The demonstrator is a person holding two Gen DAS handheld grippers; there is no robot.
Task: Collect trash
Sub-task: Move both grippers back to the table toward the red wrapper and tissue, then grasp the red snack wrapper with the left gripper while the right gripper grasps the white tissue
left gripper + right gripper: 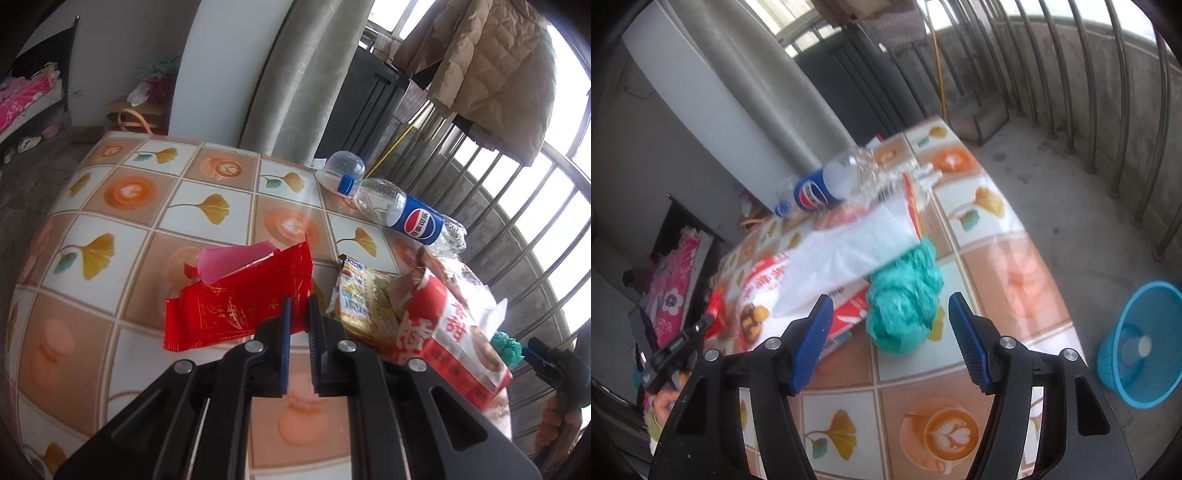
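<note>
In the left wrist view my left gripper (298,306) is shut on the edge of a red wrapper (236,306) with a pink lining, held just above the patterned table (147,206). Beside it lie a yellow snack packet (364,302), a red-and-white snack bag (450,332) and an empty Pepsi bottle (399,210). In the right wrist view my right gripper (892,306) is open, its blue pads either side of a crumpled teal bag (905,299) on the table (997,258). The snack bag (798,288) and Pepsi bottle (827,184) lie behind it.
A blue trash basket (1137,343) stands on the concrete floor to the right of the table. A clear plastic cup (341,168) lies by the bottle cap. Metal railings (1089,92) and a curtain (295,74) ring the far side.
</note>
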